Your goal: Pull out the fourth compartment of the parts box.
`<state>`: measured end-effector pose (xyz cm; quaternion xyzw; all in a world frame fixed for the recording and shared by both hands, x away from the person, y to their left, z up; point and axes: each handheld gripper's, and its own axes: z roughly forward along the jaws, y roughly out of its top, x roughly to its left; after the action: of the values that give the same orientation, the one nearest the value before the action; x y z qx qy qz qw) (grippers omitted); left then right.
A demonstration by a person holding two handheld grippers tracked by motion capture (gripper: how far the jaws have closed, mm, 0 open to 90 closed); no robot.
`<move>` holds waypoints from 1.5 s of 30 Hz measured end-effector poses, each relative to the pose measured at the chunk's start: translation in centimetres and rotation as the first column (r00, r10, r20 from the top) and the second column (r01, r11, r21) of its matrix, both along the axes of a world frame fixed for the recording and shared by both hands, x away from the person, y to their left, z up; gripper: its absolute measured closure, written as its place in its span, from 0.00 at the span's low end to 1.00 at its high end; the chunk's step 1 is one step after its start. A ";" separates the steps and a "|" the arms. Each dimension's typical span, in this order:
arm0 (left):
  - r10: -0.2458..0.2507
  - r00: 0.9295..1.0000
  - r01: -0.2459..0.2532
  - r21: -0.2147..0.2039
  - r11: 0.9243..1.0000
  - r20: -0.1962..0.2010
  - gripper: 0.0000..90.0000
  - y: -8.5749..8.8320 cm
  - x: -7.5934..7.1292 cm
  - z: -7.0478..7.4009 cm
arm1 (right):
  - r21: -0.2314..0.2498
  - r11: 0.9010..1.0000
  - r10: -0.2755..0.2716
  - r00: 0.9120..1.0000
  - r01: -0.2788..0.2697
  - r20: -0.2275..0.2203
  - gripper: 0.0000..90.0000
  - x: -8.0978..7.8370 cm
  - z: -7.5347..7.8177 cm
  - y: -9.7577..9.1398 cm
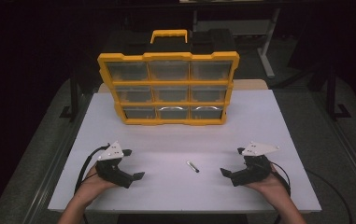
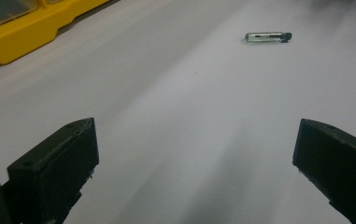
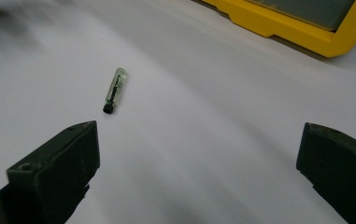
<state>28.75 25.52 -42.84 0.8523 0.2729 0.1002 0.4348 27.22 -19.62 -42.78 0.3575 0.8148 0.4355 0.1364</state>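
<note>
Both tongs, left (image 1: 135, 164) and right (image 1: 232, 161), gape wide and empty; the small clear plastic tube with black cap (image 1: 193, 166) near the desk's (image 1: 269, 116) front edge could roll from a careless pinch.

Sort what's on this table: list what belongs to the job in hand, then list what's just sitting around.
In the job:
small clear tube, lying between the grippers
left gripper, open
right gripper, open

Just there:
yellow drawer organizer, standing at the back
white table
</note>
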 end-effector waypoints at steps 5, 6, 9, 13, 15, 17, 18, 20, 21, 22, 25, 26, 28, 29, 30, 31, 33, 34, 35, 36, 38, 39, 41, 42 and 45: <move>-0.003 1.000 0.003 0.001 1.000 -0.002 0.01 0.0 0.0 0.1 | 0.001 1.000 0.001 1.000 -0.001 0.003 0.00 0.0 0.0 0.0; -0.003 1.000 0.003 -0.003 1.000 -0.002 0.01 0.0 0.0 0.1 | 0.001 1.000 0.002 1.000 -0.002 0.000 0.00 0.1 0.0 0.0; -0.006 1.000 0.006 -0.010 1.000 -0.008 0.01 -0.1 0.1 0.1 | 0.001 1.000 0.002 1.000 -0.002 0.000 0.00 0.1 0.0 0.0; -0.010 1.000 0.010 -0.008 1.000 -0.006 0.01 -0.2 0.2 0.1 | 0.000 1.000 0.002 1.000 -0.002 0.000 0.00 0.0 0.0 0.1; -0.011 1.000 0.011 -0.013 1.000 0.000 0.01 -0.3 0.3 0.1 | -0.001 1.000 0.004 1.000 -0.004 0.000 0.00 0.0 0.1 0.2; -0.010 1.000 0.010 -0.025 1.000 -0.004 0.01 -0.4 0.4 0.2 | -0.001 1.000 0.010 1.000 -0.010 0.000 0.00 0.0 0.0 0.2; -0.008 1.000 0.008 -0.025 1.000 -0.007 0.01 -0.4 0.4 0.2 | -0.001 1.000 0.010 1.000 -0.010 0.000 0.00 0.0 0.0 0.2; -0.012 1.000 0.011 -0.025 1.000 -0.005 0.01 -0.6 0.5 0.3 | 0.000 1.000 0.009 1.000 -0.009 -0.006 0.00 0.0 0.0 0.3; -0.014 1.000 0.014 -0.023 1.000 -0.004 0.01 -0.6 0.5 0.3 | -0.001 1.000 0.013 1.000 -0.013 0.003 0.00 0.0 0.0 0.3; -0.015 1.000 0.015 -0.022 1.000 -0.010 0.01 -0.7 0.6 0.3 | -0.001 1.000 0.013 1.000 -0.013 0.004 0.00 0.0 0.0 0.2; -0.017 1.000 0.017 -0.025 1.000 -0.015 0.01 -0.8 0.7 0.3 | 0.002 1.000 0.012 1.000 -0.012 -0.001 0.00 0.0 0.0 0.2; -0.022 1.000 0.022 -0.024 0.999 -0.010 0.01 -0.9 0.8 0.4 | 0.001 1.000 0.013 1.000 -0.013 0.004 0.00 0.0 0.0 0.2; -0.024 1.000 0.024 -0.027 0.999 -0.013 0.01 -1.0 0.8 0.5 | 0.004 1.000 0.011 1.000 -0.011 -0.002 0.00 0.0 0.1 0.3; -0.025 1.000 0.025 -0.029 0.999 -0.014 0.01 -1.1 0.9 0.5 | 0.004 1.000 0.011 1.000 -0.011 -0.003 0.00 0.0 0.1 0.3; -0.028 1.000 0.028 -0.025 0.999 -0.013 0.01 -1.1 0.9 0.5 | 0.005 1.000 0.011 1.000 -0.011 -0.003 0.00 0.0 0.1 0.2; -0.025 1.000 0.024 -0.031 0.999 -0.018 0.01 -1.2 1.0 0.5 | 0.005 1.000 0.011 1.000 -0.011 -0.003 0.00 0.0 0.1 0.2; -0.026 1.000 0.025 -0.029 0.999 -0.018 0.01 -1.4 1.0 0.5 | 0.006 1.000 0.011 1.000 -0.011 -0.001 0.00 0.0 0.1 0.2; -0.035 0.999 0.035 -0.020 0.999 -0.016 0.01 -1.5 1.1 0.6 | 0.007 1.000 0.013 1.000 -0.013 -0.002 0.00 0.0 0.1 0.2; -0.035 0.999 0.034 -0.025 0.999 -0.019 0.01 -1.6 1.1 0.6 | 0.007 1.000 0.013 1.000 -0.013 -0.002 0.00 0.0 0.1 0.2; -0.040 0.999 0.040 -0.017 0.999 -0.017 0.01 -1.7 1.2 0.6 | 0.007 1.000 0.013 1.000 -0.013 -0.003 0.00 0.0 0.1 0.2; -0.038 0.999 0.037 -0.024 0.999 -0.016 0.01 -1.9 1.2 0.6 | 0.004 1.000 0.014 1.000 -0.014 -0.001 0.00 0.0 0.0 0.2; -0.038 0.999 0.037 -0.024 0.999 -0.015 0.01 -1.9 1.3 0.6 | 0.007 1.000 0.012 1.000 -0.012 -0.001 0.00 0.0 0.1 0.2; -0.044 0.999 0.044 -0.018 0.999 -0.008 0.01 -2.1 1.4 0.6 | 0.007 1.000 0.012 1.000 -0.012 -0.001 0.00 0.0 0.1 0.2; -0.039 0.999 0.039 -0.026 0.999 -0.015 0.01 -2.2 1.4 0.6 | 0.007 1.000 0.012 1.000 -0.012 -0.001 0.00 0.0 0.1 0.2; -0.044 0.999 0.043 -0.022 0.999 -0.010 0.01 -2.4 1.5 0.7 | 0.009 1.000 0.012 1.000 -0.012 -0.003 0.00 0.0 0.1 0.2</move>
<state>30.23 23.15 -42.19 0.8537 0.2576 0.0831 0.4448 27.25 -19.44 -42.70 0.3538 0.8152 0.4394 0.1311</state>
